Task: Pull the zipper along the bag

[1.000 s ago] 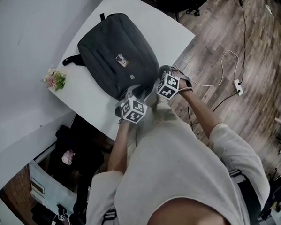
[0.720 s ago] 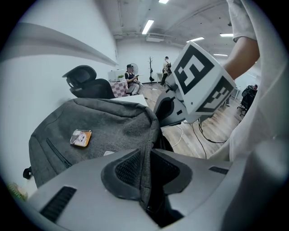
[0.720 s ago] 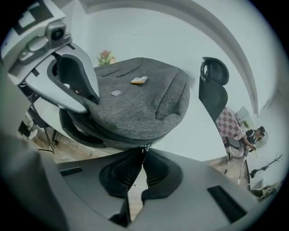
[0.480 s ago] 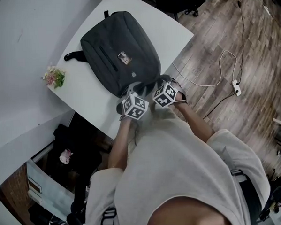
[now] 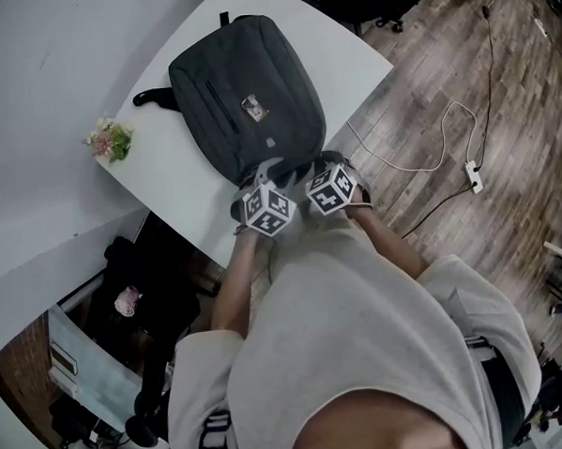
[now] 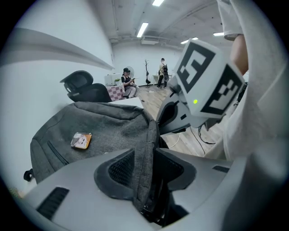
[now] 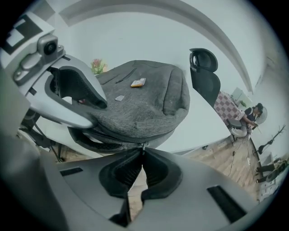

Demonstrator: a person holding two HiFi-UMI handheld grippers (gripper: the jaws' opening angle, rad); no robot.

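A dark grey backpack (image 5: 251, 98) lies flat on the white table (image 5: 347, 51), with a small square badge (image 5: 252, 105) on its front. Both grippers sit at the bag's near edge, side by side. My left gripper (image 6: 145, 151) has a fold of the bag's fabric edge (image 6: 149, 135) and zipper track between its pads; its jaws are opening, and the pads still touch the fabric. My right gripper (image 7: 142, 151) is shut on the small metal zipper pull (image 7: 143, 146) under the bag's rim. In the head view, the marker cubes hide the jaws of the left gripper (image 5: 264, 199) and right gripper (image 5: 327, 179).
A small pot of flowers (image 5: 110, 140) stands on the table left of the bag. A white cable and power strip (image 5: 473, 174) lie on the wooden floor to the right. A black office chair (image 7: 205, 74) stands beyond the table. Dark items sit under the table's left side.
The right gripper has moved nearer to me and closer to the left gripper along the bag's near edge. The left gripper has stayed almost in place.
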